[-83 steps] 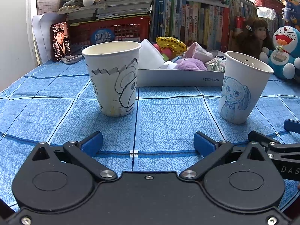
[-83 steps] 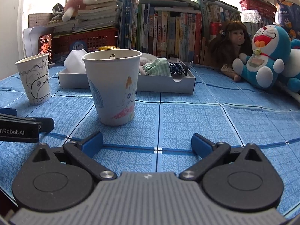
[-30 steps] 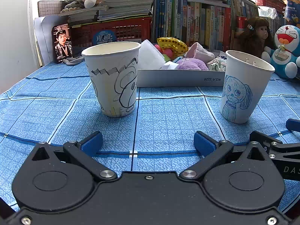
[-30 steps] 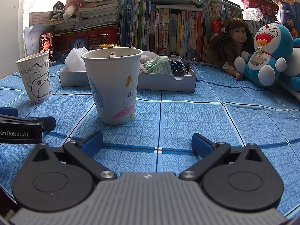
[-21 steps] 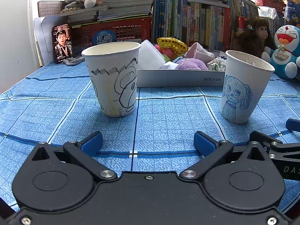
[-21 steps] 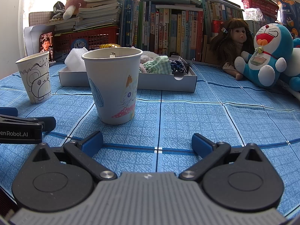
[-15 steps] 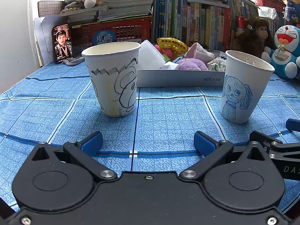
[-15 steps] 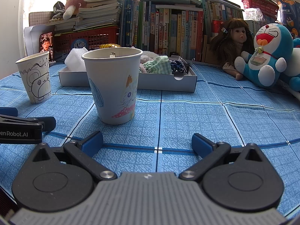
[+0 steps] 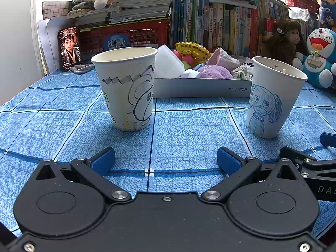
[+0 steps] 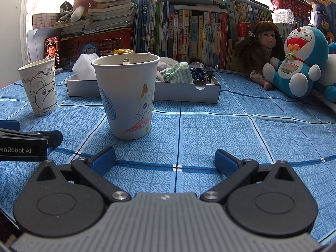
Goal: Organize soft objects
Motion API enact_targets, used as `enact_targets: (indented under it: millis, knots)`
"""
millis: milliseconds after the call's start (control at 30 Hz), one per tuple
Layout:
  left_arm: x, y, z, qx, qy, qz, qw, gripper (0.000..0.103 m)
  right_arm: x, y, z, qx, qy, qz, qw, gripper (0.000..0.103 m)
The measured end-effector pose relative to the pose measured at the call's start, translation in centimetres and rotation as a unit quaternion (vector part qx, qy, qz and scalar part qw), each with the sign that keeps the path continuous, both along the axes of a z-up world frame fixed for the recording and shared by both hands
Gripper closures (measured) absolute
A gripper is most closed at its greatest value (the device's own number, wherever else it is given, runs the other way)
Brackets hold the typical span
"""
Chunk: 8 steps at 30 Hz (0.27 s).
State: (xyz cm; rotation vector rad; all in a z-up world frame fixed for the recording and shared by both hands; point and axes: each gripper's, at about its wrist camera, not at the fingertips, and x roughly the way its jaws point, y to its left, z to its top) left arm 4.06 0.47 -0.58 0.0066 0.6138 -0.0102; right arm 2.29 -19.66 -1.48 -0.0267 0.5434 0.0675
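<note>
Blue checked tablecloth (image 9: 189, 130) is lying unchanged: soft toys (image 9: 212, 71) are sitting in the white box (image 9: 199, 88), both cups standing, left gripper (image 9: 166, 161) and right gripper (image 10: 166, 159) staying spread, empty.

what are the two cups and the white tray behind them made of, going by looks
Left cup and right cup: likely matte paper, with rolled rims and hand-drawn marker or crayon doodles. Tray: probably thin white cardboard, judging by its folded walls and thumb notch; it holds soft fabric items.
</note>
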Motion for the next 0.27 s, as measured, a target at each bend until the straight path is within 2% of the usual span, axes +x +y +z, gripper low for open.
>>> enact_targets:
  millis: [267]
  knots:
    - [-0.04, -0.1, 0.18, 0.0, 0.001, -0.001, 1.0, 0.0, 0.0, -0.01, 0.0, 0.0, 0.0, 0.0, 1.0, 0.0]
